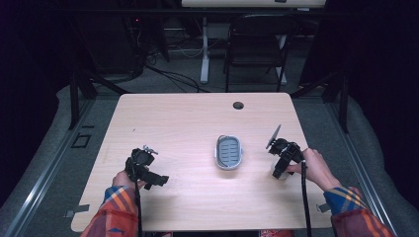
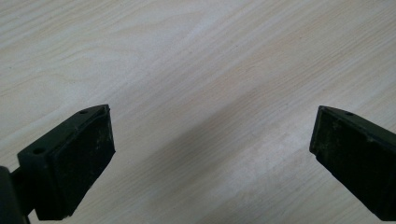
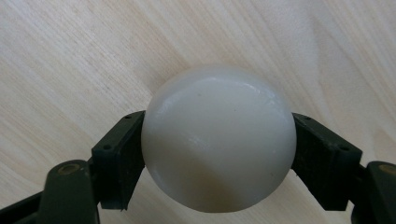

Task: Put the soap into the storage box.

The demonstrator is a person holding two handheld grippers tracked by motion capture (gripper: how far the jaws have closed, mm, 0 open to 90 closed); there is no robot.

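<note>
Right gripper [image 3: 218, 154]: its black fingers [image 3: 119, 158] are clamped on a smooth, glossy white ball [image 3: 218, 140], one pad on each side of it at its widest part. In the high view the ball [image 1: 280, 175] sits beneath the right gripper [image 1: 282, 167], near the right edge of the pale wood-grain desk [image 1: 188, 123], roughly midway along that edge. Whether the ball rests on the desk surface or is held just clear of it cannot be told.

Left gripper [image 2: 212, 149]: its fingers [image 2: 81, 163] stand wide apart with bare desk surface between them. In the high view it [image 1: 146, 173] lies toward the near left corner of the desk.

A small grey oval dish with a ribbed blue-grey inner floor [image 1: 229, 152] stands right of the desk's centre, well apart from the left gripper and nearer the right one.
</note>
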